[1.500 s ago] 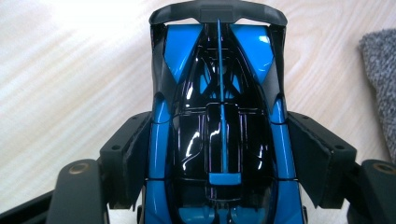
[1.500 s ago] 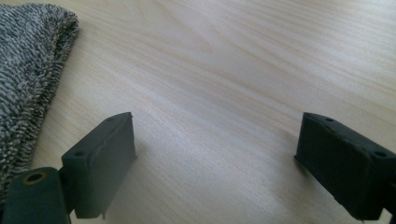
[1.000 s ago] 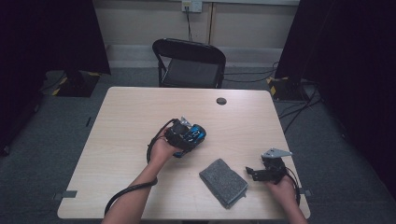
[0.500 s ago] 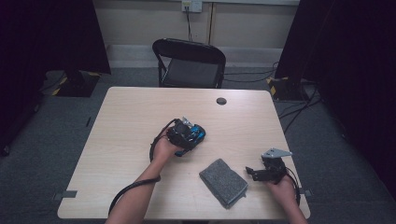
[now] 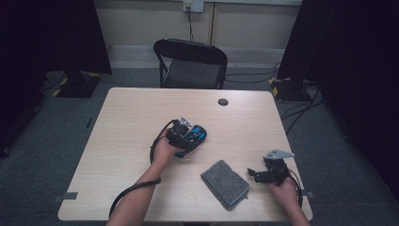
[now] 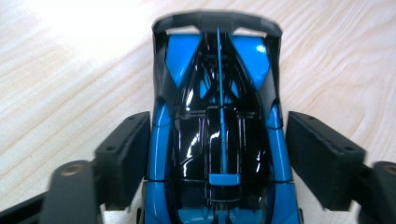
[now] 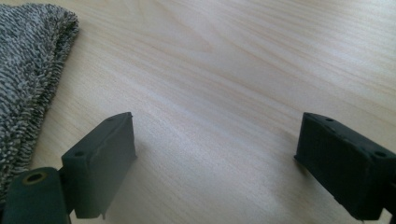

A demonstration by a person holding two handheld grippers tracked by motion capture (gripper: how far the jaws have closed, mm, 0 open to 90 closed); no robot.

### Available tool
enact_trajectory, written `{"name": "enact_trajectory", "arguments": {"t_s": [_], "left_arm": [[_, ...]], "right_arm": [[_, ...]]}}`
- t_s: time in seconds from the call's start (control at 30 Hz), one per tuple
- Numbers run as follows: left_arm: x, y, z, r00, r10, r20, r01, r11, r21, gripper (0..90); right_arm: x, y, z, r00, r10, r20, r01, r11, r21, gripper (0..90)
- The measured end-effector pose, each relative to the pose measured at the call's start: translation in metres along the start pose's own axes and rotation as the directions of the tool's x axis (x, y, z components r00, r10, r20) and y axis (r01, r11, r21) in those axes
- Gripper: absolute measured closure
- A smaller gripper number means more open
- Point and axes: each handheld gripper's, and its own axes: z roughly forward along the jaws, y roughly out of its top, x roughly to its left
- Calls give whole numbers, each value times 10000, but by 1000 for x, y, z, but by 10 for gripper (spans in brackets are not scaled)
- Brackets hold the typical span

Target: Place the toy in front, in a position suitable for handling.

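One blue toy car (image 6: 219,135), unlettered, between left gripper (image 6: 218,158) jaws.

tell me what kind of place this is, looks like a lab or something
Probably a recording studio or lab set up for data capture, not a home. A lone wooden table stands on grey carpet between black curtains, with a folding chair behind it, cables on the floor and a wall outlet.

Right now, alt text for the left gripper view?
A glossy blue and black toy car seen from above sits between the left tongs, one black jaw on each side, with a slight gap at the right one. Light wooden table lies beneath.
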Motion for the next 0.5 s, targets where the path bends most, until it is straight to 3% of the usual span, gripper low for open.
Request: {"name": "enact_trajectory", "arguments": {"t_s": [0.03, 0.13, 0.5], "left_arm": [[0, 1, -1, 9999, 49, 157, -50, 10000, 45, 192], [0, -1, -5, 9996, 285, 21, -285, 9995, 129, 162], [8, -19, -33, 9999, 110, -34, -110, 9999, -131, 153]], "right_arm": [[0, 0, 0, 10000, 0, 6, 0, 10000, 0, 111], [0, 0, 0, 10000, 5, 2, -5, 10000, 0, 111], [0, 0, 0, 10000, 2, 1, -2, 10000, -2, 111]]}}
